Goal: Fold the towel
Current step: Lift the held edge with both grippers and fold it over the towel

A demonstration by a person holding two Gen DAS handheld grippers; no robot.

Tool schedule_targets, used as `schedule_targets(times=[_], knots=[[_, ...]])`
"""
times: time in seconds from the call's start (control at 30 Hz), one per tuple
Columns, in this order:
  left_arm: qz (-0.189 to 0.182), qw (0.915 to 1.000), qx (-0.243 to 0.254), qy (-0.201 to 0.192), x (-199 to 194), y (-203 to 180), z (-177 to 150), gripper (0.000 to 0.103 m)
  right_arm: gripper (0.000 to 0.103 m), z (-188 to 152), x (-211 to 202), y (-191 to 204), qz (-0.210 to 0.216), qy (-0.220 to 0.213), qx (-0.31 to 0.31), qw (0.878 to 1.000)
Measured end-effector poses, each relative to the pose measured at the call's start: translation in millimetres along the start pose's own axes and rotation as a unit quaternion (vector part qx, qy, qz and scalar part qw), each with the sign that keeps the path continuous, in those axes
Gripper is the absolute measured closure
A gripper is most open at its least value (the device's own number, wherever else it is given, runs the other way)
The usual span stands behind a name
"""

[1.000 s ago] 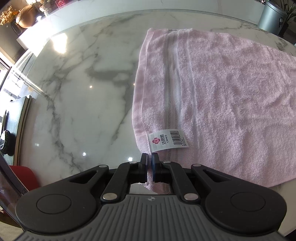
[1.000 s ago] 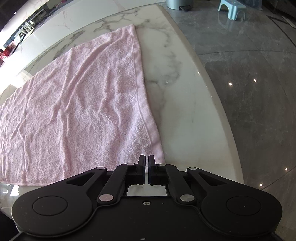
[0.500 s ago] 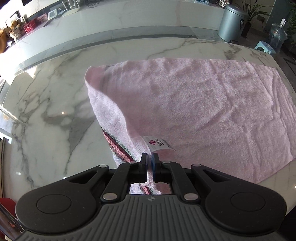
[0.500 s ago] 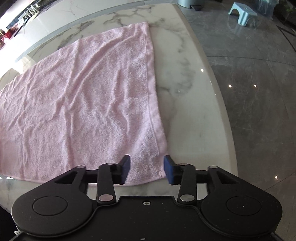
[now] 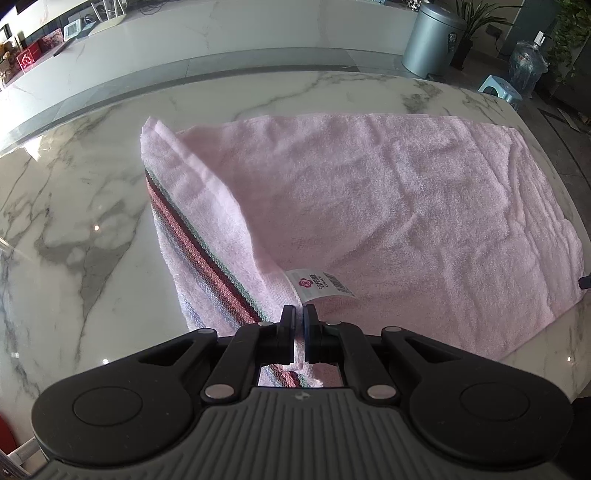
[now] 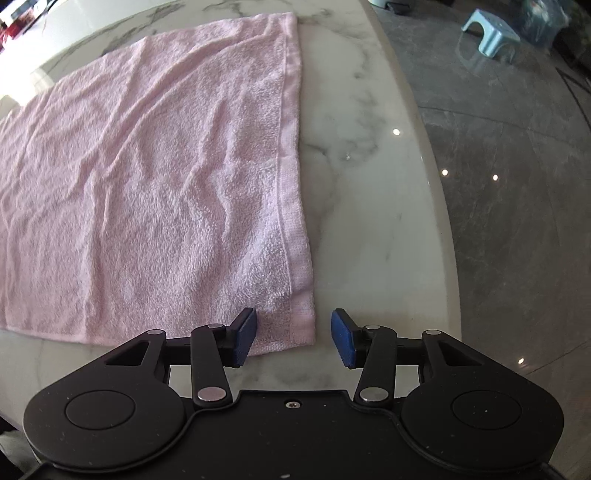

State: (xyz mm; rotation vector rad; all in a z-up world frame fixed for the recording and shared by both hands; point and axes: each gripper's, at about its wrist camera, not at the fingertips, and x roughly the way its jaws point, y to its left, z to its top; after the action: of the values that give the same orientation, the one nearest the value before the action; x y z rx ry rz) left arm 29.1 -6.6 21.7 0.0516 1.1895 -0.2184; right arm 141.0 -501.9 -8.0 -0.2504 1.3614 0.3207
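Observation:
A pink towel [image 5: 406,206] lies spread on the white marble table [image 5: 74,206]. My left gripper [image 5: 299,321] is shut on the towel's near left corner by its white label [image 5: 321,286] and holds it raised, so the left edge folds over and shows a striped band [image 5: 207,258]. In the right wrist view the towel [image 6: 147,177] lies flat. My right gripper [image 6: 293,338] is open, its jaws on either side of the towel's near right corner [image 6: 301,325], just above the table.
The table's rounded edge [image 6: 439,221] runs close to the towel's right side, with grey floor beyond. A grey bin [image 5: 432,40], a water bottle [image 5: 528,62] and a blue stool [image 6: 491,29] stand on the floor far off. A counter [image 5: 184,33] runs behind the table.
My left gripper lifted the towel's left corner and carried it rightward, turning the striped edge over. My right gripper opened from shut and now straddles the near right corner.

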Motion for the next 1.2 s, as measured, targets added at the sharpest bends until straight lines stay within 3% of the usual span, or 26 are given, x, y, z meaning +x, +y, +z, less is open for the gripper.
schedule_targets(times=[0.07, 0.1, 0.23, 0.43, 0.7, 1.0, 1.2], knots=[[-0.002, 1.0000, -0.001, 0.002, 1, -1, 0, 0.099, 0.096, 0, -1, 4, 0.005, 0.000, -0.005, 1.000], [-0.002, 1.0000, -0.001, 0.003, 2, -1, -1, 0.099, 0.097, 0, -1, 6, 0.006, 0.000, -0.008, 1.000], [-0.009, 1.0000, -0.003, 0.001, -1, 1, -2, 0.099, 0.098, 0, -2, 9, 0.006, 0.001, -0.009, 1.000], [-0.035, 0.9993, -0.007, -0.013, -12, 1, 3, 0.099, 0.098, 6, -34, 24, 0.043, -0.027, -0.025, 0.998], [-0.088, 0.9956, 0.010, -0.029, -28, -29, 9, 0.099, 0.098, 17, -72, 96, 0.135, -0.058, -0.083, 0.986], [-0.153, 0.9877, 0.010, -0.028, -26, -59, 15, 0.099, 0.098, 15, -64, 208, 0.236, -0.031, -0.167, 0.957], [-0.177, 0.9842, -0.005, -0.003, 4, -68, 18, 0.099, 0.098, 13, -39, 230, 0.242, 0.000, -0.180, 0.953]])
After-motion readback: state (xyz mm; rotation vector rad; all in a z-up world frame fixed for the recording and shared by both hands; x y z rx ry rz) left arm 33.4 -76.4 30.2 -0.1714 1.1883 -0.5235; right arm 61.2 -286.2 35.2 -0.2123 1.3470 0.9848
